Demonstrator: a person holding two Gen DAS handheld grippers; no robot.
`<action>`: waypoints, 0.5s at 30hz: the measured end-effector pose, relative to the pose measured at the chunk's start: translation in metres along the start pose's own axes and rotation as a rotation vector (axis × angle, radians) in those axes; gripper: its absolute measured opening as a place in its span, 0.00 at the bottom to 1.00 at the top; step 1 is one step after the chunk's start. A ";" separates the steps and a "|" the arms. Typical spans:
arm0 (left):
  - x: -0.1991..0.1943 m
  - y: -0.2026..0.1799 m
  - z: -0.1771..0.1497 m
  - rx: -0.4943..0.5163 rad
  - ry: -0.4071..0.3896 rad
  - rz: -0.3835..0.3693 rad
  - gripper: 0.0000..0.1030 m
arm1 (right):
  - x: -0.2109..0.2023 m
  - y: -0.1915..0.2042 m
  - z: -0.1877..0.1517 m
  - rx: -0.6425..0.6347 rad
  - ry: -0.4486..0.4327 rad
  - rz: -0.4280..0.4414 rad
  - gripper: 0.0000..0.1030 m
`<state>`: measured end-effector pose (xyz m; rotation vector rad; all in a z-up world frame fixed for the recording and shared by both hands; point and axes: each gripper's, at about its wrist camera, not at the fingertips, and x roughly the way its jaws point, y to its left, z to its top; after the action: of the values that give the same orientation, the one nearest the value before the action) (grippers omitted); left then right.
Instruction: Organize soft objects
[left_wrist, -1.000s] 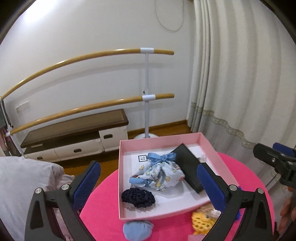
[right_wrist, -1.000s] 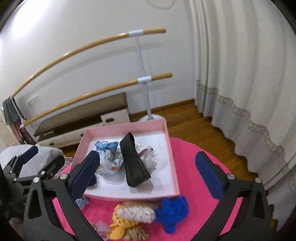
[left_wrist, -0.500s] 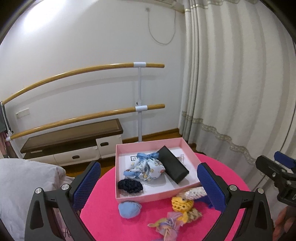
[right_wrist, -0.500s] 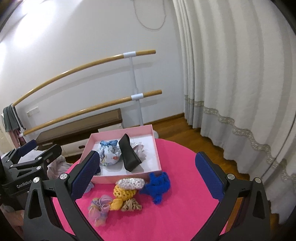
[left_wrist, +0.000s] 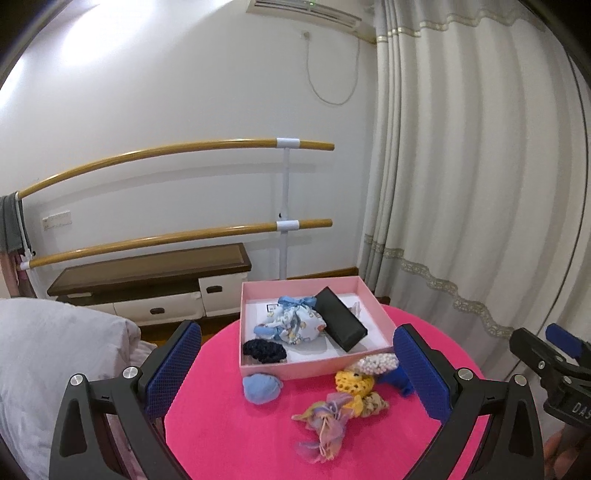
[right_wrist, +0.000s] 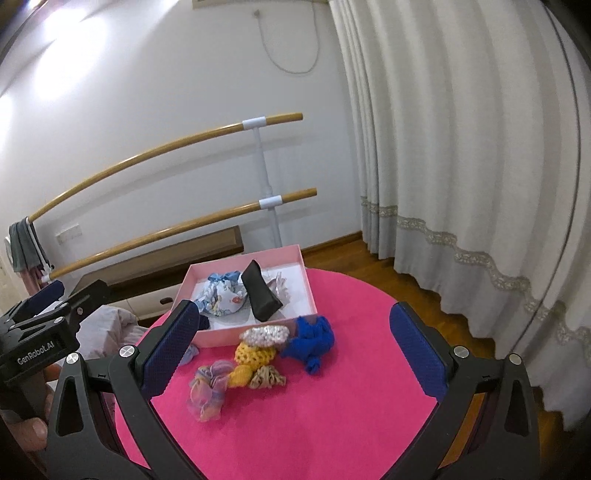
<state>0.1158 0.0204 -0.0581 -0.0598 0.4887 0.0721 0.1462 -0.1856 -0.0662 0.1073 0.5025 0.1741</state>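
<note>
**Jaws wide, sorting half done on pink tabletop**

Both sets of jaws stand wide apart and hold nothing: the left gripper (left_wrist: 297, 363) and the right gripper (right_wrist: 291, 345) hover above the near side of the round tabletop (right_wrist: 354, 398), each well short of the soft pieces. The pink box (left_wrist: 382, 319) sits at the far edge of the tabletop and already has a share of the load. Inside it lie a printed pouch (left_wrist: 295, 325) tied with a blue bow, a black case (left_wrist: 340, 323) leaning beside it, and a dark scrunchie (left_wrist: 264, 350) tucked into the near left corner.

Outside the box, the job looks unfinished. A light blue puff (left_wrist: 261, 387) rests just in front of the box's near wall. To its right a cluster lies bunched together: a pearl scrunchie (right_wrist: 264, 334) against the box, a yellow knit piece (right_wrist: 255, 354) touching it, a tan scrunchie (right_wrist: 267, 376), a pastel scrunchie (right_wrist: 210, 384) nearest the grippers, and a royal blue cloth (right_wrist: 312, 341) at the right end.

By this count roughly a third of the pieces are stowed and six wait on the tabletop. There is open floor in the box's near right part, so room does not appear to be the constraint. The pastel scrunchie, closest to both grippers, seems the likeliest next pick.
</note>
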 end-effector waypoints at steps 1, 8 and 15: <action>-0.003 0.001 -0.002 -0.007 0.003 -0.006 1.00 | -0.004 0.000 -0.002 -0.003 -0.003 -0.002 1.00; -0.025 -0.002 -0.013 -0.005 0.007 -0.009 1.00 | -0.017 0.003 -0.009 -0.017 -0.009 -0.013 1.00; -0.033 -0.005 -0.017 -0.002 0.009 -0.010 1.00 | -0.023 0.002 -0.010 -0.019 -0.012 -0.008 1.00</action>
<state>0.0788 0.0122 -0.0571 -0.0649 0.4977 0.0625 0.1216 -0.1871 -0.0637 0.0881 0.4896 0.1702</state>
